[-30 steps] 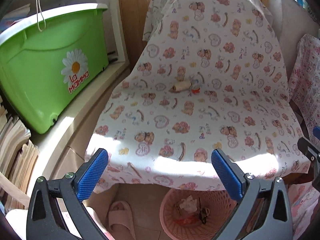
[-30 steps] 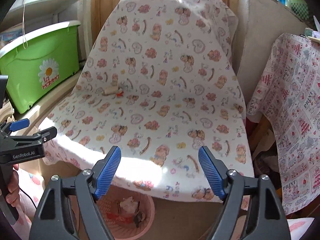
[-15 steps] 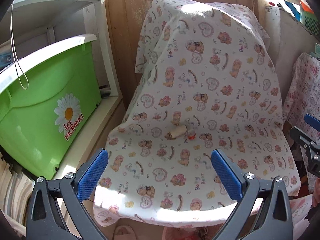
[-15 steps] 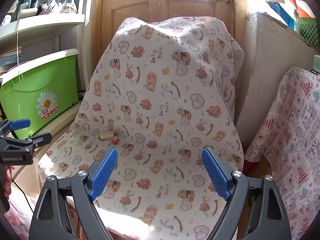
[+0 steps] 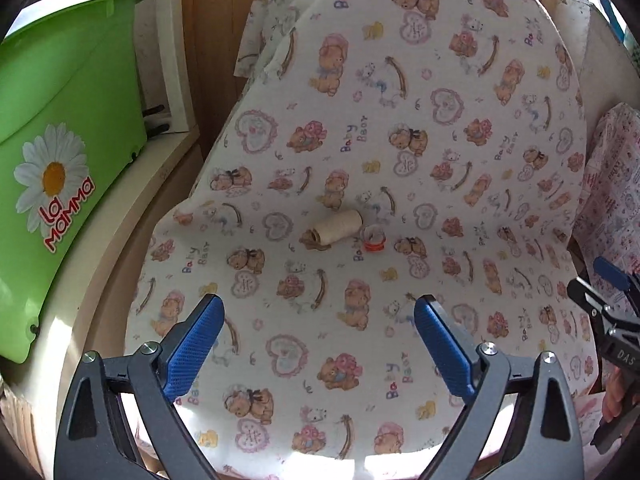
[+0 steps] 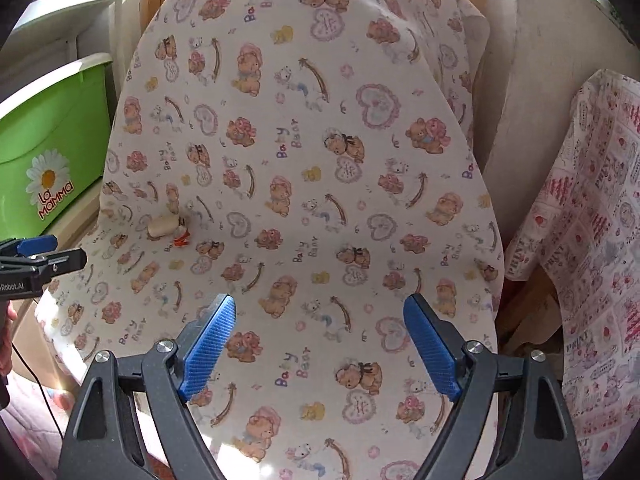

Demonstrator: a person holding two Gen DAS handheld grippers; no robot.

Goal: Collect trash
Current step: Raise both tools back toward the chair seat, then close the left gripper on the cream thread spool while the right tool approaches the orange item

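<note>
A small cream roll (image 5: 337, 227) and an orange-and-clear ring-shaped cap (image 5: 373, 239) lie side by side on a chair seat covered with a teddy-bear print cloth (image 5: 400, 160). My left gripper (image 5: 318, 334) is open and empty, hovering over the seat's front, short of the roll. My right gripper (image 6: 320, 338) is open and empty over the seat's right half. In the right wrist view the roll (image 6: 161, 225) and cap (image 6: 182, 237) lie far to the left, near the left gripper's tip (image 6: 40, 260).
A green "La Mamma" tub (image 5: 60, 152) stands on a white ledge at the left. A second printed cloth (image 6: 592, 240) drapes furniture at the right. A wooden door stands behind the chair.
Both grippers moved forward and closer to the seat. The pink basket under the chair's front edge dropped out of view. The roll and cap now appear larger and nearer.
</note>
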